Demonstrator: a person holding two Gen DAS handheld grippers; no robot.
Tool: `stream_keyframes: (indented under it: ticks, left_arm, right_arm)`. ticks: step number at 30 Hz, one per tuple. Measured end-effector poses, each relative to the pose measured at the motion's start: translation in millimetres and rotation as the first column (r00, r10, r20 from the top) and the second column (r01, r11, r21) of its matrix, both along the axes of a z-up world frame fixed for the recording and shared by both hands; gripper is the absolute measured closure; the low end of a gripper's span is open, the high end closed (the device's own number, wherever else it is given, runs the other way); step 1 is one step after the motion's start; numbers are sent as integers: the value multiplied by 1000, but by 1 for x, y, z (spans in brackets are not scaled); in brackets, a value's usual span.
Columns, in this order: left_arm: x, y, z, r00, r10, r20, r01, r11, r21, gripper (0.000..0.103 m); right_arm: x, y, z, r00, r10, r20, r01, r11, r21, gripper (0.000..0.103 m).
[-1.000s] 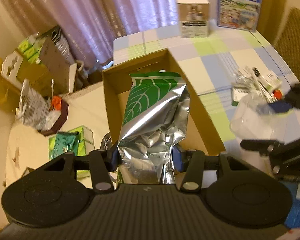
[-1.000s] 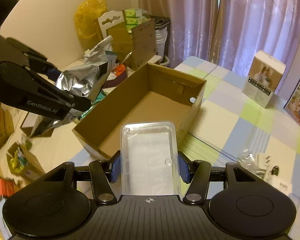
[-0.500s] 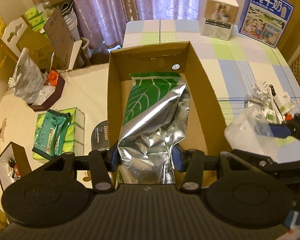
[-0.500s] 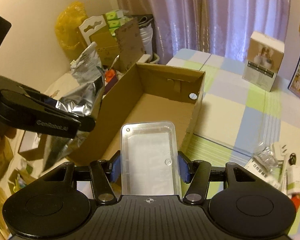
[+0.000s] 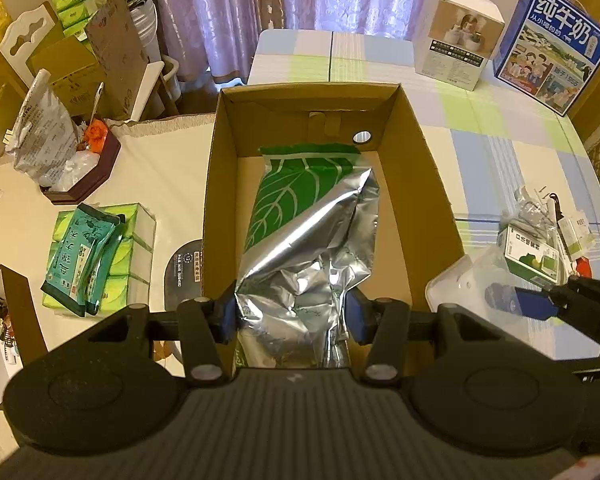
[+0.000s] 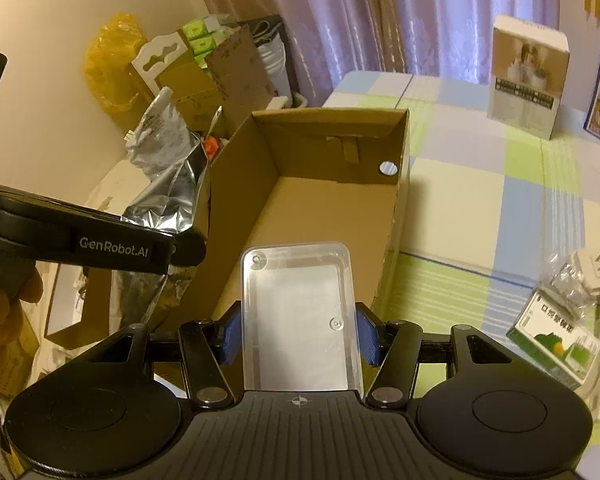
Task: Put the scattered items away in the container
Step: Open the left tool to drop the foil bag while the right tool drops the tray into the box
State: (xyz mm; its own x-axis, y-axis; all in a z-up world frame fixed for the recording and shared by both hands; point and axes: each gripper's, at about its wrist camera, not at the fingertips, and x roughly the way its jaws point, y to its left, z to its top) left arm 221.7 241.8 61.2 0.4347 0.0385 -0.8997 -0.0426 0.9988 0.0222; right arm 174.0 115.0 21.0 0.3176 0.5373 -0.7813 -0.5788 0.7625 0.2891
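Two handheld grippers converge on an open cardboard box (image 5: 428, 184) on a checked tablecloth (image 5: 500, 152), each carrying one of the scattered items. The left gripper (image 5: 292, 314) pinches the lower end of a crinkled silver foil pouch (image 5: 312, 248) with a green leaf print, its blue pads (image 5: 229, 314) pressed against both sides; seen from this wrist, the pouch hangs over the box's interior, its top edge towards the far wall. The right gripper (image 6: 298, 338) clamps a clear plastic tray (image 6: 298, 316) between its pads, the tray's far end reaching over the box's near corner. The box floor looks bare in the right wrist view — nothing appears to be inside yet.

The step in hand looks like the drop-off: both loads are poised at the box, neither released. The next move likely calls for lowering the pouch until it lies along the floor, then spreading the left fingers, with the tray following beside or on top. More clutter — a small green-and-white carton (image 6: 556, 344) and crumpled clear packets (image 6: 576, 280) — waits on the cloth to the right of the box.
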Motion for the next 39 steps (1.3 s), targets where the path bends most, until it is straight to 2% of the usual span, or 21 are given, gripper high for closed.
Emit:
stream_keyframes:
  ticks: [9,12,13,28,29,30,39]
  left_arm:
    - [11,4,-12,1000,7,-8,-7,1000,5,56]
    - [14,6,-16,1000,9,-13,-9,1000,-4,50]
    - [14,6,-17,1000,11,-11,-11,1000,1,52]
    - [2,11,-9,1000,2,3,-2,999,45,50]
    - [0,13,-9,1000,4,4,-4,999,47,50]
    - [-1,13,-8,1000,4,4,-4,999,49,50]
    - [-15,14,0,1000,7,22,-9,997,71,44]
  right_arm:
    - [7,10,-11,999,-16,-31,16,1000,10,49]
    - [8,13,-14,999,-13,-34,13,1000,11,49]
    - [8,13,-15,999,-11,-35,11,1000,11,49]
    - [8,19,-19,999,-10,-39,12,999,32,49]
    - [8,19,-18,999,-9,-42,11,999,36,40]
    - [7,18,-17,999,-13,-37,14,999,34,26]
    - [-2,-3,-4,999,-9,41,9,1000,13,25]
